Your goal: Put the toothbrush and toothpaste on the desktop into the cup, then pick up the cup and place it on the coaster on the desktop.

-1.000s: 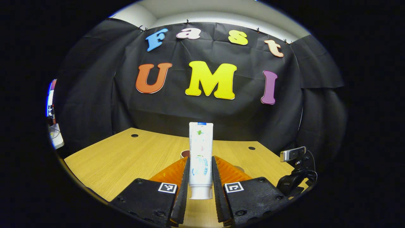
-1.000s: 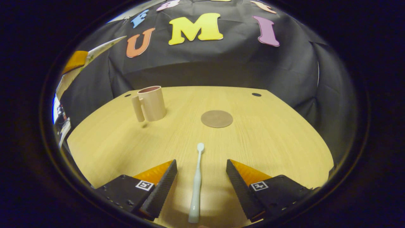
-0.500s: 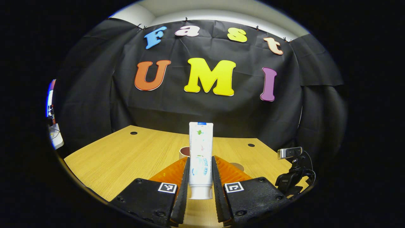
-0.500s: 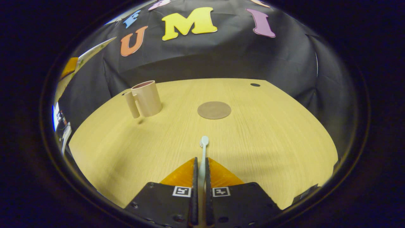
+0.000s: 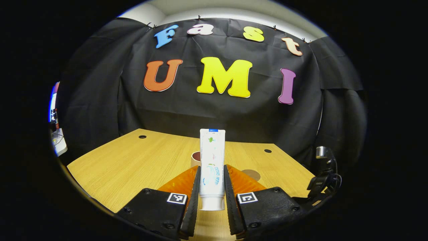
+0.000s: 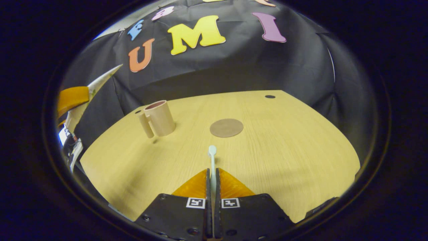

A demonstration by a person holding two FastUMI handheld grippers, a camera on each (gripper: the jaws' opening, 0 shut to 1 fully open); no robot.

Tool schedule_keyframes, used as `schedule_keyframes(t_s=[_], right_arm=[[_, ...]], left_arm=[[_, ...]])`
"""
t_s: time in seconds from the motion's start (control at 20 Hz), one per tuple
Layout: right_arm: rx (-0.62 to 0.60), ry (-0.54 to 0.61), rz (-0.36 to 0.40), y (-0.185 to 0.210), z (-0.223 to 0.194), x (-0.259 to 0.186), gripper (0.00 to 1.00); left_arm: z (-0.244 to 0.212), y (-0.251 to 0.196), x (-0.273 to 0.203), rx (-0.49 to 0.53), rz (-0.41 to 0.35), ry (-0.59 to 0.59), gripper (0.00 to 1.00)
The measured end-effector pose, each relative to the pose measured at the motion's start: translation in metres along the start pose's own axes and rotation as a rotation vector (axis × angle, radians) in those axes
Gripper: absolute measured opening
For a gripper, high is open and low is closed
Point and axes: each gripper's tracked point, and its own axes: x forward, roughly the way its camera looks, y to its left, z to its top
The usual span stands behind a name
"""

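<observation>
Your desk (image 6: 284,140) spreads wide ahead of the right claw (image 6: 211,174) in the right gripper view, and in the left gripper view the same desk (image 5: 133,160) runs out beyond the left claw (image 5: 212,174) to the black wall.

In the left gripper view your left claw is clamped narrow on the paste (image 5: 212,160). Both fingers press its lower sides, and the tube stands upright between them with its cap end down near the finger roots and its flat crimped end up. Right behind the tube, a sliver of the cup (image 5: 195,157) peeks out on its left side. A part of the coaster (image 5: 251,174) shows just past the right finger. Far off to the right of this claw, at the desk's edge, you can see a small camera on a black stand (image 5: 323,174).

The right gripper view gives you the full layout that the tube hides. The cup (image 6: 159,117) stands upright ahead and to the left of your right claw, handle turned toward you. The coaster (image 6: 226,127) lies flat on the desk straight ahead, a little right, well apart from the cup. Your right claw is closed nearly tight on the brush (image 6: 212,160). Its handle runs between the fingers, and its head pokes forward past the tips toward the coaster. At the far left edge of this view the paste (image 6: 97,83) shows again, tilted, held in your other claw (image 6: 72,97).
</observation>
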Motion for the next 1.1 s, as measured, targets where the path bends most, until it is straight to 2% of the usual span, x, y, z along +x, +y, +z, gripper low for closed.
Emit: schedule_keyframes(t_s=[0.15, 0.35, 0.6, 0.7, 0.75, 0.8, 1.0, 1.1], right_arm=[[-0.006, -0.153, 0.001, 0.004, 0.040, -0.032, 0.05], [-0.022, -0.324, -0.004, 0.003, 0.085, -0.082, 0.03], [-0.060, -0.448, -0.008, 0.006, 0.110, -0.126, 0.03], [-0.069, -0.470, -0.010, 0.006, 0.114, -0.135, 0.02], [-0.067, -0.476, -0.003, 0.007, 0.115, -0.140, 0.02], [-0.063, -0.484, 0.000, 0.007, 0.118, -0.144, 0.03], [-0.057, -0.515, -0.006, 0.001, 0.126, -0.154, 0.00], [-0.052, -0.515, -0.002, 0.001, 0.125, -0.154, 0.02]], left_arm=[[-0.001, 0.006, 0.002, -0.001, 0.010, 0.004, 0.41], [0.001, 0.004, -0.006, -0.019, 0.015, 0.000, 0.41], [0.010, -0.011, -0.025, 0.053, 0.004, -0.048, 0.41], [0.009, -0.022, -0.029, 0.064, -0.016, -0.051, 0.41], [0.010, -0.029, -0.030, 0.067, -0.030, -0.056, 0.46], [0.009, -0.032, -0.029, 0.070, -0.040, -0.058, 0.41], [0.007, -0.027, -0.013, 0.008, -0.047, -0.050, 0.41], [0.001, -0.024, 0.004, -0.015, -0.046, -0.017, 0.41]])
